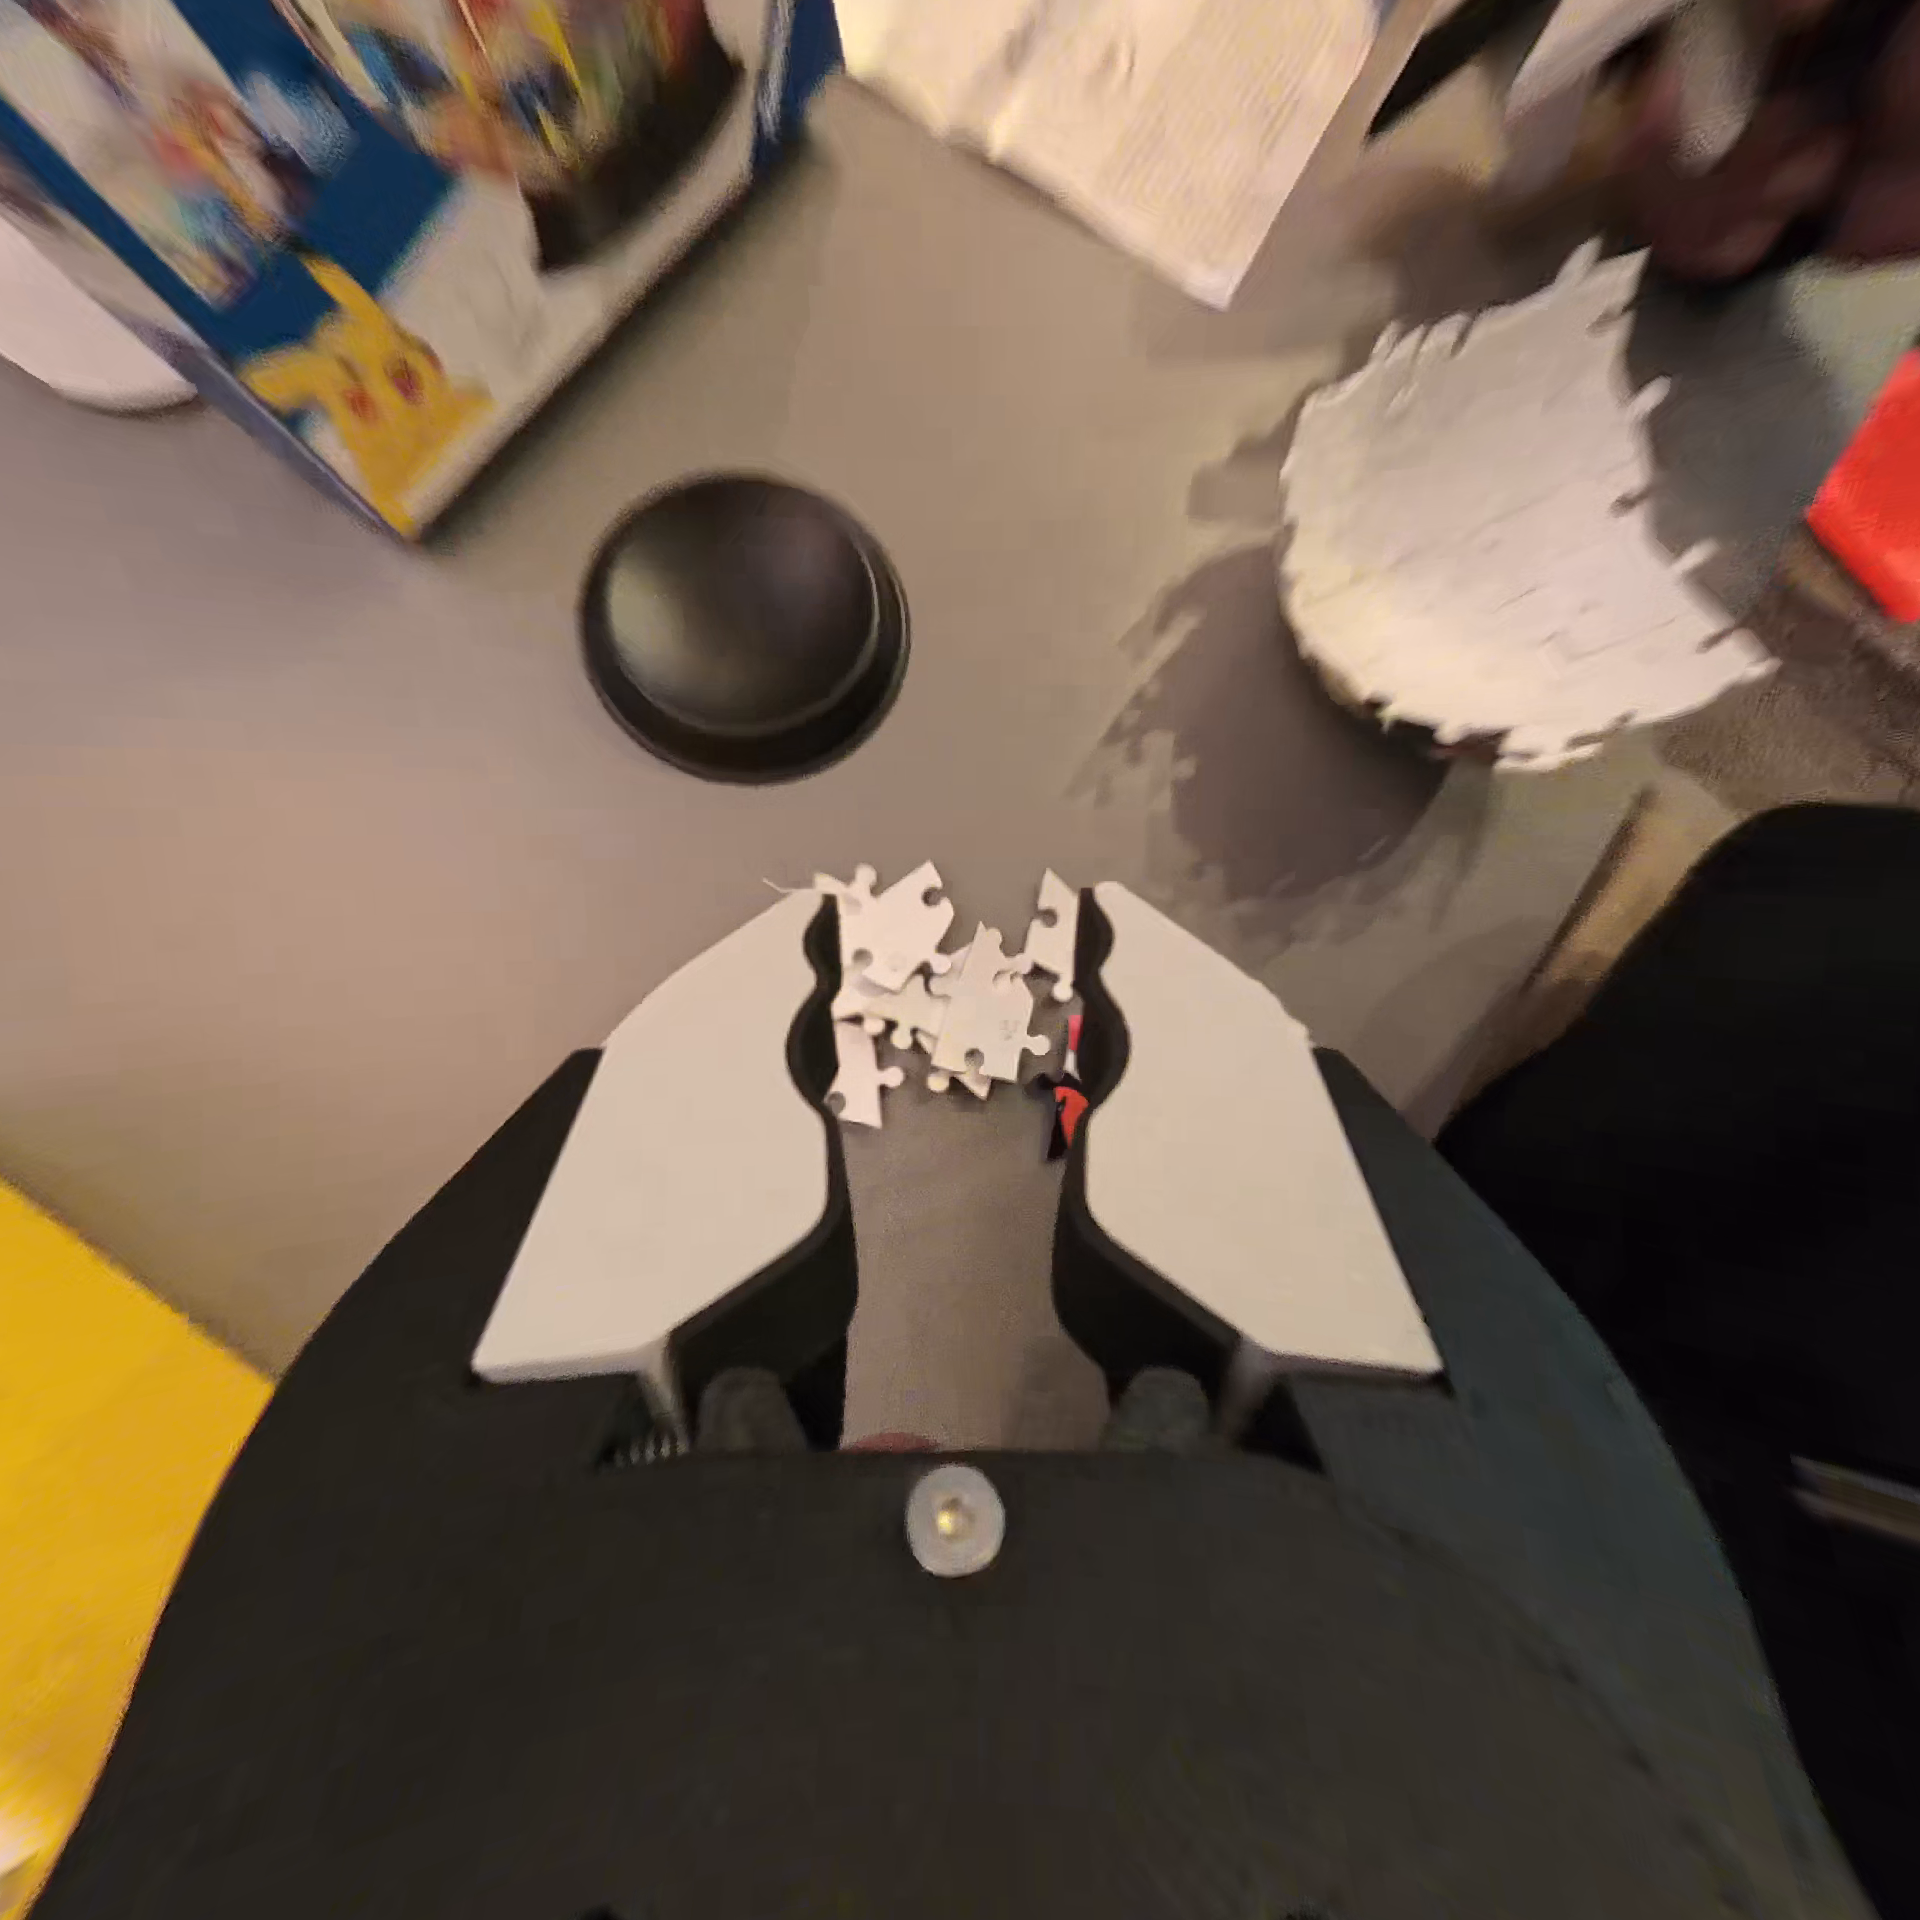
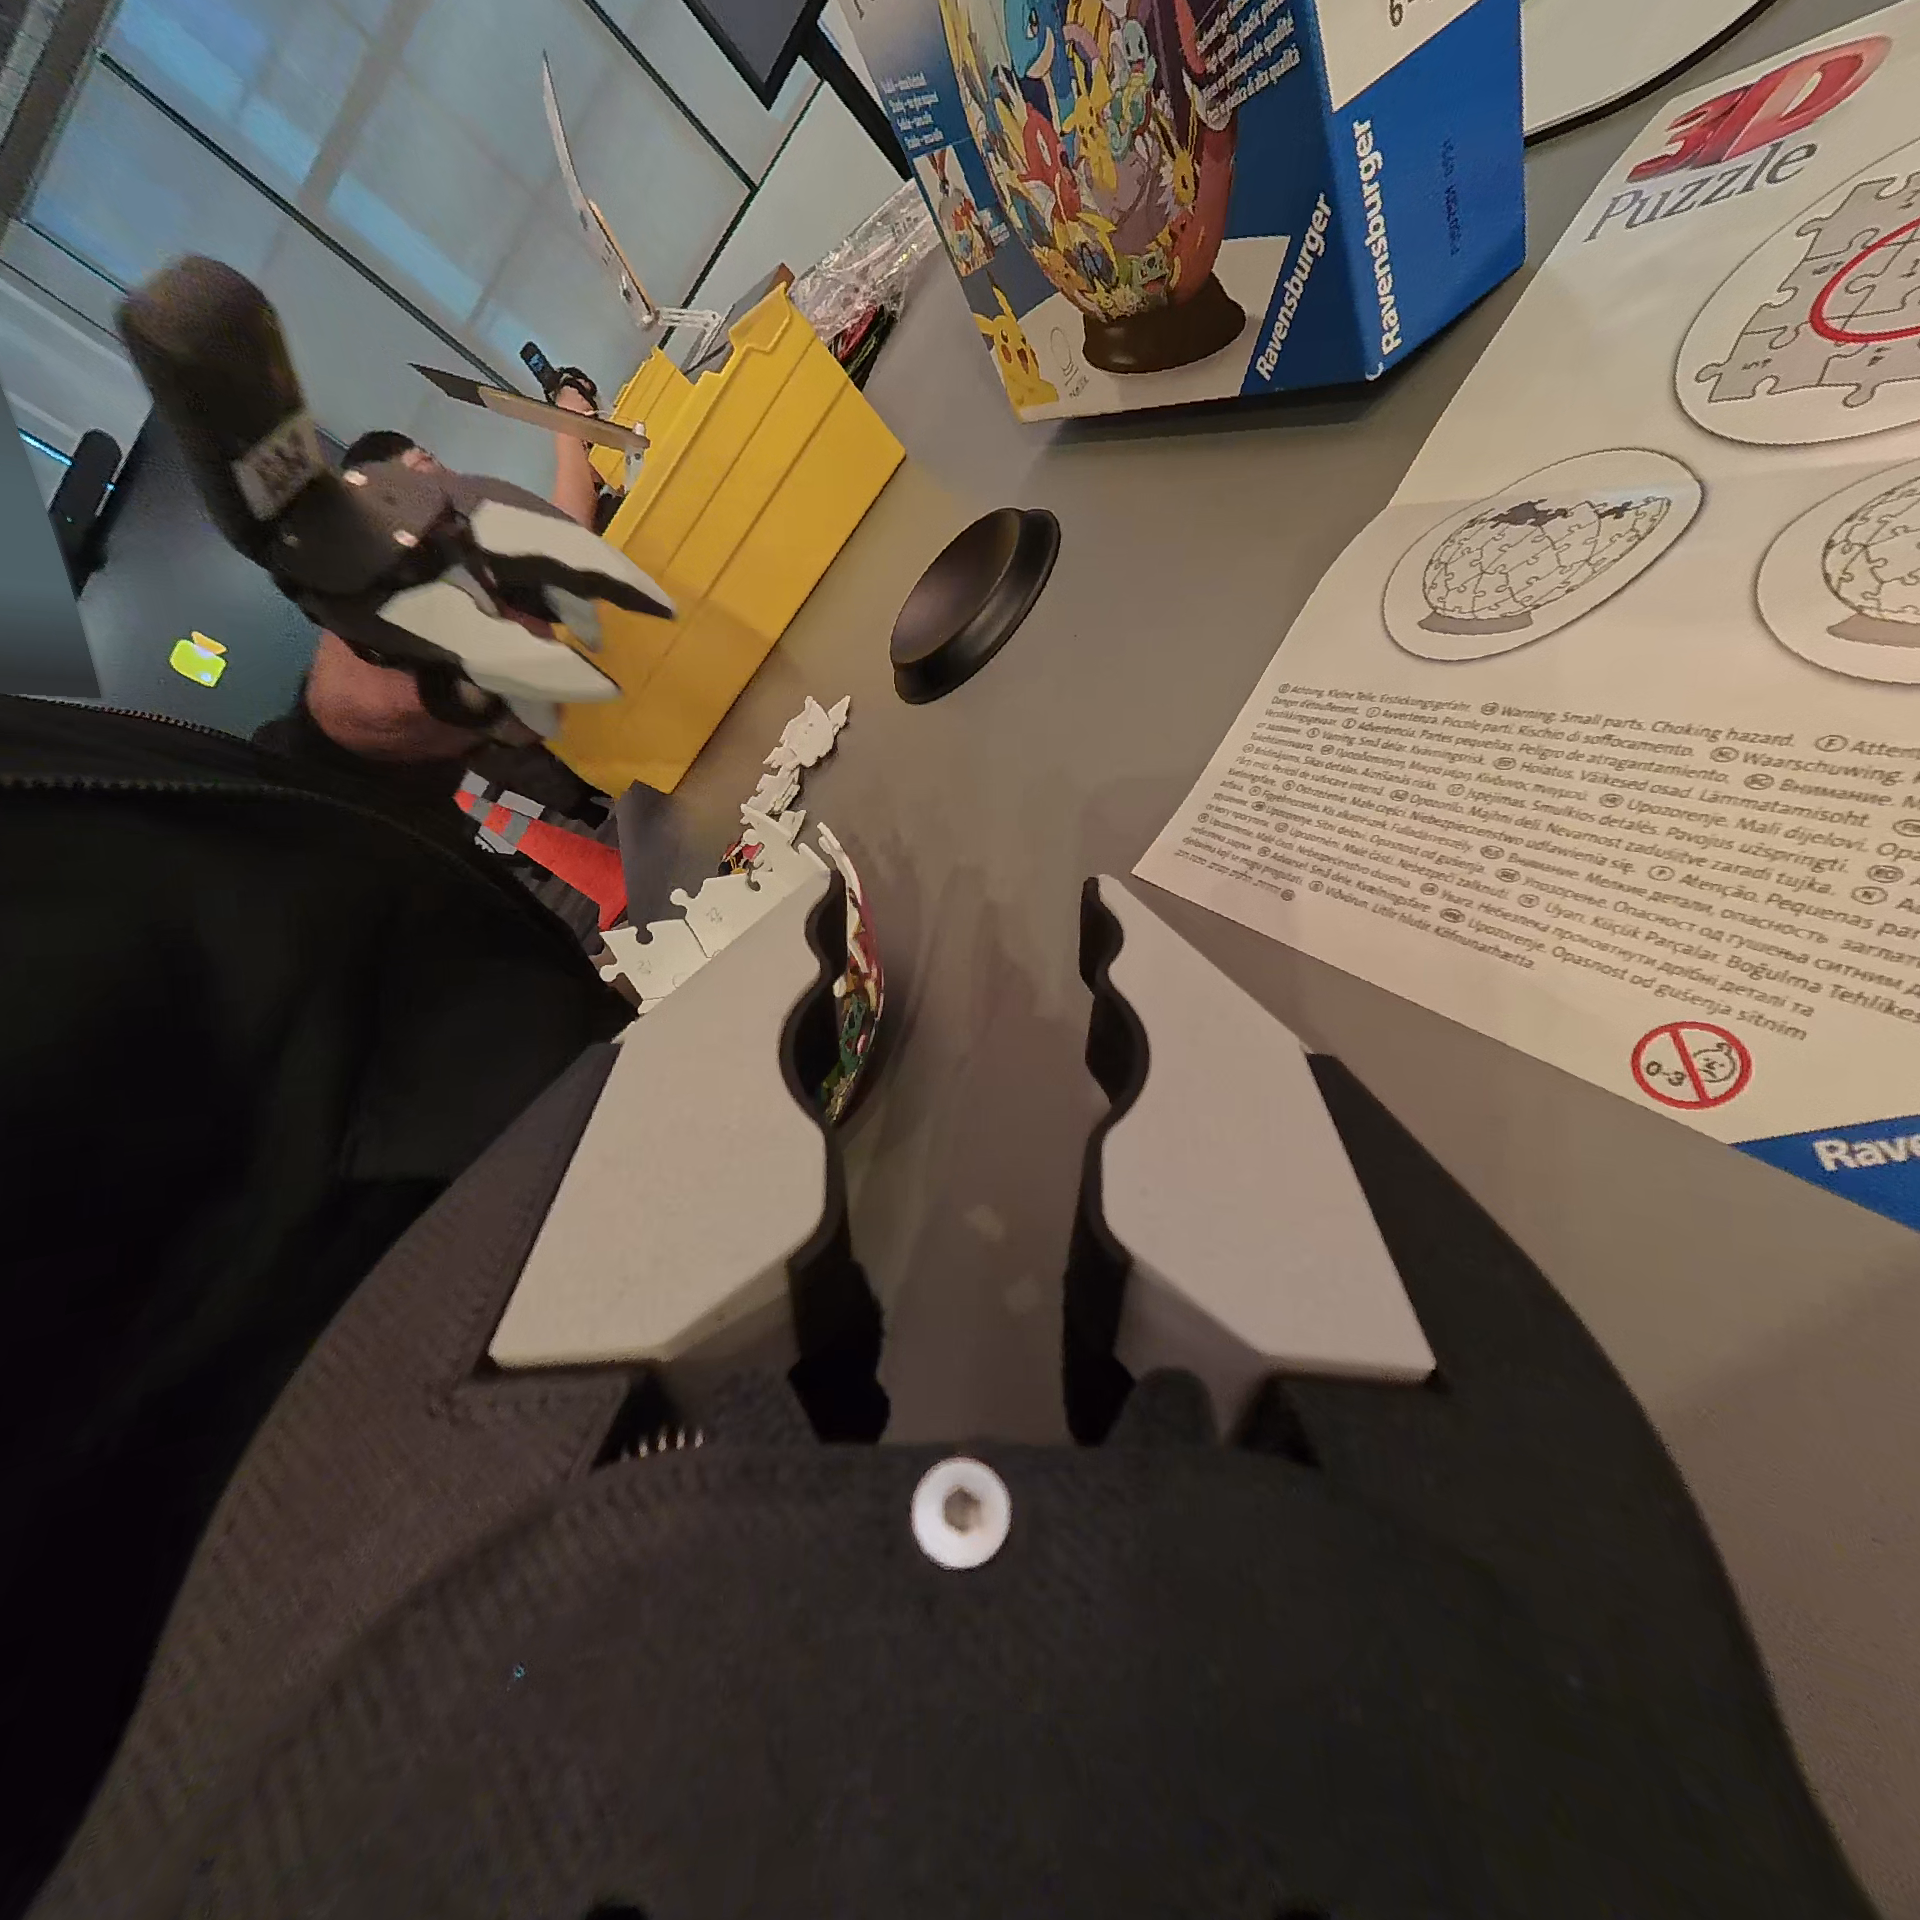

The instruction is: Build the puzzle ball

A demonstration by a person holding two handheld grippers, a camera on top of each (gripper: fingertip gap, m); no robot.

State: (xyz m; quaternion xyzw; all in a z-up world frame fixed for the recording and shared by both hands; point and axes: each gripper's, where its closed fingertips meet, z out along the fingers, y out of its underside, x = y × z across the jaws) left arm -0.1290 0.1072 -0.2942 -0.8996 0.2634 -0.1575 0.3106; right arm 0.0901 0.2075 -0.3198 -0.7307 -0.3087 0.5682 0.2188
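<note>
Your left claw (image 1: 951, 997) hangs open over the loose pieces (image 1: 940, 1003). Your right claw (image 2: 956, 997) is open and empty. Close slowly on just one piece.

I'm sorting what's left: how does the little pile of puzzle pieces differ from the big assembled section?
The pile is small, loose and jumbled; the assembled section is far larger and interlocked. The pile lies roughly flat; the section curves like a bowl. Both show white backs.

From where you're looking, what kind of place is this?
Probably an office or lab workspace: a grey table carrying a puzzle box and an instruction sheet, with glass partition walls and another person behind.
</note>
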